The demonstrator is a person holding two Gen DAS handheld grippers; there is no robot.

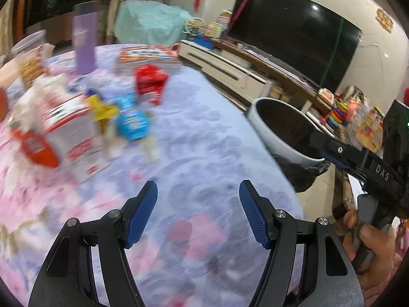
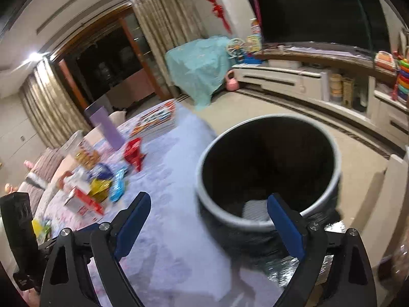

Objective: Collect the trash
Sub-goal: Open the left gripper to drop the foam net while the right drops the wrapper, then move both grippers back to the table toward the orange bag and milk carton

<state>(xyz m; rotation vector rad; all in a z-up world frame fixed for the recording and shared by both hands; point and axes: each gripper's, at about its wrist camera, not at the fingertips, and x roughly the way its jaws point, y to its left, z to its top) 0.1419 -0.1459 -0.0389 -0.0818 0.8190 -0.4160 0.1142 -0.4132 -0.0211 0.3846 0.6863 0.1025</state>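
With both tongs wide and empty, swing your left tongs (image 1: 198, 194) toward the wrappers (image 1: 131, 124) heaped at ten o'clock on the counter (image 1: 204, 128), keeping the right tongs (image 2: 208, 212) near the bin (image 2: 268, 174) at two o'clock.

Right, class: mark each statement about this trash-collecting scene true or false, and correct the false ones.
1. The left hand-held gripper holds a red wrapper. False: it is open, with nothing between its pads.
2. The right hand-held gripper is open at the bin's rim. True.
3. The trash bin has a black liner. True.
4. The wrappers lie on the floor. False: they lie on the floral tablecloth.
5. The television shows a cartoon. False: its screen is dark.
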